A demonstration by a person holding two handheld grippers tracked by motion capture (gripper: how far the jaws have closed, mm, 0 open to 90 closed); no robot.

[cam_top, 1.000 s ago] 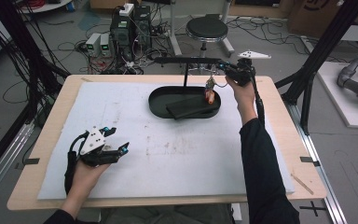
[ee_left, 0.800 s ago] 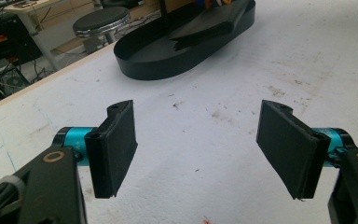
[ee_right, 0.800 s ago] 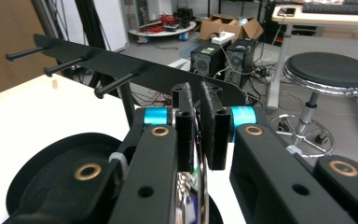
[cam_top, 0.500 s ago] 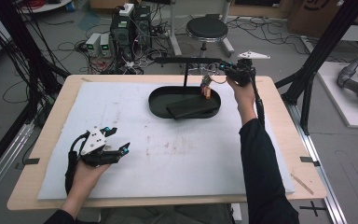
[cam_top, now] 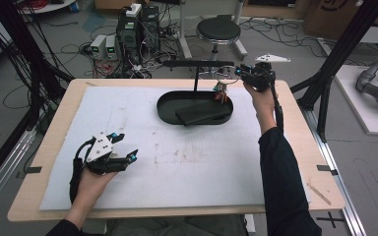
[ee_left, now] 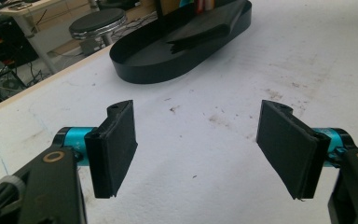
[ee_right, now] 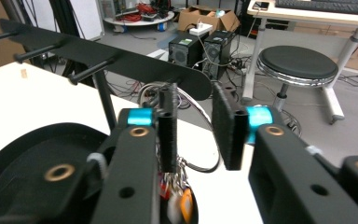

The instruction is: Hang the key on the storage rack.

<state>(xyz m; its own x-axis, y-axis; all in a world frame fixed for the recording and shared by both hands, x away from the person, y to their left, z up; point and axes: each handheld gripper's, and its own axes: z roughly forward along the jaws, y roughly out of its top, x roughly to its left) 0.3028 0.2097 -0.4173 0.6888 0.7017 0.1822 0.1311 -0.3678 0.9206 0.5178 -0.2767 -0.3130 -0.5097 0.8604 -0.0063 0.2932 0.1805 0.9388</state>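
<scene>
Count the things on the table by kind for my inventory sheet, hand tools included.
Handheld tool: 2 (left tool, right tool)
Black oval tray: 1
Black peg rack: 1
Key bunch on ring: 1
Dark flat piece in tray: 1
Total: 6

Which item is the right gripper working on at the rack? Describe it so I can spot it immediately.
At the table's far edge a black oval tray carries a post with a black peg bar. The key bunch, a metal ring with small orange and red tags, hangs at that bar's right end above the tray, by the right gripper, whose jaws have just been opening. Nothing else there is colourful.
</scene>
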